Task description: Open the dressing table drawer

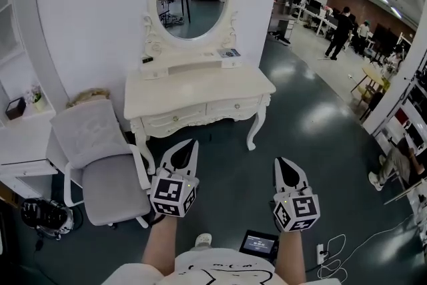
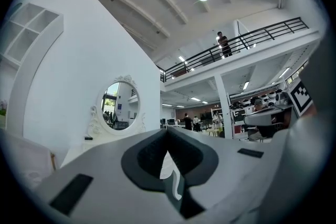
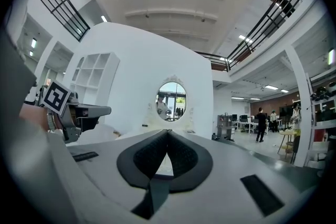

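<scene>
Drawer (image 1: 165, 121): shut, under the tabletop (image 1: 200, 85), well ahead of us. Left hand-held gripper (image 1: 192, 142), right hand-held gripper (image 1: 280, 161): both closed, empty. We should part one's jaws early and meet the knob (image 1: 177, 118) level.

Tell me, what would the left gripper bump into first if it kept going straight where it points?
Probably the dressing table, about at its drawer fronts. Only floor lies between it and the left gripper. Which of the two drawers is hard to judge.
</scene>
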Demonstrator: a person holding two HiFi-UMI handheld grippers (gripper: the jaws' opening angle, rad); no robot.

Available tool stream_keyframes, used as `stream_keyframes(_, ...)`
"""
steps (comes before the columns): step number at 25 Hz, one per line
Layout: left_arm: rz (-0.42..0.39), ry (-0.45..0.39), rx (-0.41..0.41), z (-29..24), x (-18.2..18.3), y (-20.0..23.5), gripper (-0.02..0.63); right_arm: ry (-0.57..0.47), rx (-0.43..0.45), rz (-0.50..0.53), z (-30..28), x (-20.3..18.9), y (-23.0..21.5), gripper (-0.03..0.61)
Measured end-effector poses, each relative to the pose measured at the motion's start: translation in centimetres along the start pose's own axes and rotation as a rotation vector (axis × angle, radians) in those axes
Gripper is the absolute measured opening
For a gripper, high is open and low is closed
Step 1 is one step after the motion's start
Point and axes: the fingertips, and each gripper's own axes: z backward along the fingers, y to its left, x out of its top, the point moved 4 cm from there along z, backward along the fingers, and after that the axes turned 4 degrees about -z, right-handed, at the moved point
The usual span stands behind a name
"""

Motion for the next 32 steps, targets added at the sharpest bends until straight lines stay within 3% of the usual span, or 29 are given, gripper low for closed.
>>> stream_keyframes(6,0.008,0.0,-0.018,-5.1,-0.6,3.0,0.008,0.009,-0.003,0.007,-5.3,-0.3,-0.9,0.015)
stream_keyframes(13,-0.002,-0.005,-0.035,-9.5,-1.3,4.8,0.008,-0.022,-0.073,0.036,-9.0,-0.8,-3.2,0.014)
stream_keyframes(23,-0.003,0.029,-0.022,-13.8,-2.9,6.5,0.008,0.02,-0.056,0.032,-14.1,-3.2,-5.4,0.014)
stream_keyframes(32,-0.006,0.041,0.011,-20.9,-3.9,7.9,0.008,0.017,-0.028,0.015,-21.1,-4.2,-10.0,0.014)
